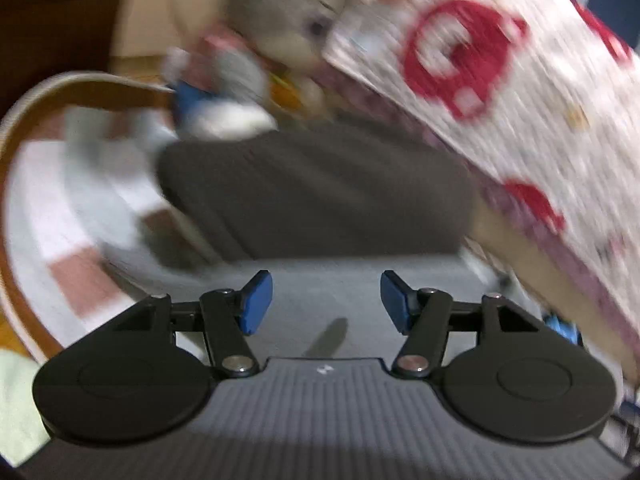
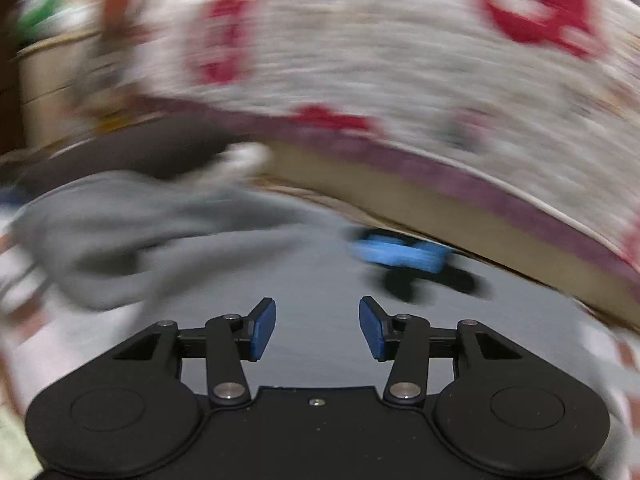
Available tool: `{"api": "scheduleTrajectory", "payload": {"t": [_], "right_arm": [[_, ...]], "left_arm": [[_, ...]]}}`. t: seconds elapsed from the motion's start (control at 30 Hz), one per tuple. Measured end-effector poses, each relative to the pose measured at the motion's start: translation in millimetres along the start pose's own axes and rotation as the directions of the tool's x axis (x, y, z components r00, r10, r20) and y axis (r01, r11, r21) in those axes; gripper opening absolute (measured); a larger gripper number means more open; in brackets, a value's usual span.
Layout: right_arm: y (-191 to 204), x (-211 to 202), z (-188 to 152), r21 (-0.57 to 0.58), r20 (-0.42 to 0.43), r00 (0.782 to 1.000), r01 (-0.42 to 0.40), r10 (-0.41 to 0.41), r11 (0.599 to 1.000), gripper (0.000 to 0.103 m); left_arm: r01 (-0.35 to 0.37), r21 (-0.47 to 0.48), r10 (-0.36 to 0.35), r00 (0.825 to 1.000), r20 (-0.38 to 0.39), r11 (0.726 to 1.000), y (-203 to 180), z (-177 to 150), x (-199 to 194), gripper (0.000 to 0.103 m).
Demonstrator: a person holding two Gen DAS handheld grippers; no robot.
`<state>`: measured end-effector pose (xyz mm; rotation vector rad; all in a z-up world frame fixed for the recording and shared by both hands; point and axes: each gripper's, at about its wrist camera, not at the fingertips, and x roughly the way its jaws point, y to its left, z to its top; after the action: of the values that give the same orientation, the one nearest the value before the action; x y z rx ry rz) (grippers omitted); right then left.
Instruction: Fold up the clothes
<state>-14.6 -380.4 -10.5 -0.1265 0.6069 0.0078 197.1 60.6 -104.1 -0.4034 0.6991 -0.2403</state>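
We are looking at both claws with nothing in them: the left claw [image 1: 326, 302] is standing wide, its blue pads well apart over bare grey surface, and the right claw [image 2: 317, 328] is standing somewhat narrower, also gripping nothing. Just ahead of the left claw a dark grey garment [image 1: 316, 196] is lying as a compact, fairly flat block, which we are reading as a piece already folded, though the blur is making that only a likely reading. In the right wrist view a lighter grey garment [image 2: 132, 232] is lying rumpled to the left of the claw, so at least that one is looking unfolded. A patterned cloth with red mushroom shapes [image 2: 360, 60] is hanging over a cardboard box [image 2: 440, 196] behind, and a blue toy car [image 2: 400, 256] is sitting near the box. We are judging the task partly done, with the rumpled piece waiting.
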Motion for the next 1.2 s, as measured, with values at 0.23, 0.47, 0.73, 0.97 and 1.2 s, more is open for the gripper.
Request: {"api": "scheduleTrajectory", "payload": {"t": [0.23, 0.47, 0.73, 0.97, 1.2], "right_arm": [[112.7, 27.0, 40.9, -0.331, -0.032, 0.96, -0.274, 0.279, 0.903, 0.051], [211.9, 70.0, 24.9, -0.57, -0.181, 0.927, -0.371, 0.329, 0.733, 0.052], [202.3, 71.6, 14.9, -0.517, -0.171, 0.936, -0.351, 0.308, 0.781, 0.052], [225.7, 103.1, -1.4, -0.62, -0.177, 0.95, -0.309, 0.255, 0.721, 0.057], [253.0, 108.0, 3.3, -0.645, -0.124, 0.948, -0.3, 0.292, 0.703, 0.065]], "left_arm": [[0.054, -0.293, -0.114, 0.975, -0.192, 0.955, 44.0, -17.1, 35.8, 0.065], [-0.082, -0.257, 0.023, 0.974, -0.227, 0.963, 33.2, -34.0, 73.8, 0.083], [-0.069, -0.396, 0.018, 0.991, -0.131, 0.916, 39.6, -45.0, 84.2, 0.084], [-0.001, -0.435, -0.042, 0.995, -0.09, 0.901, 45.5, -45.2, 68.7, 0.008], [0.154, -0.269, -0.144, 0.988, 0.056, 0.951, 18.9, -20.5, 10.7, 0.007]]}}
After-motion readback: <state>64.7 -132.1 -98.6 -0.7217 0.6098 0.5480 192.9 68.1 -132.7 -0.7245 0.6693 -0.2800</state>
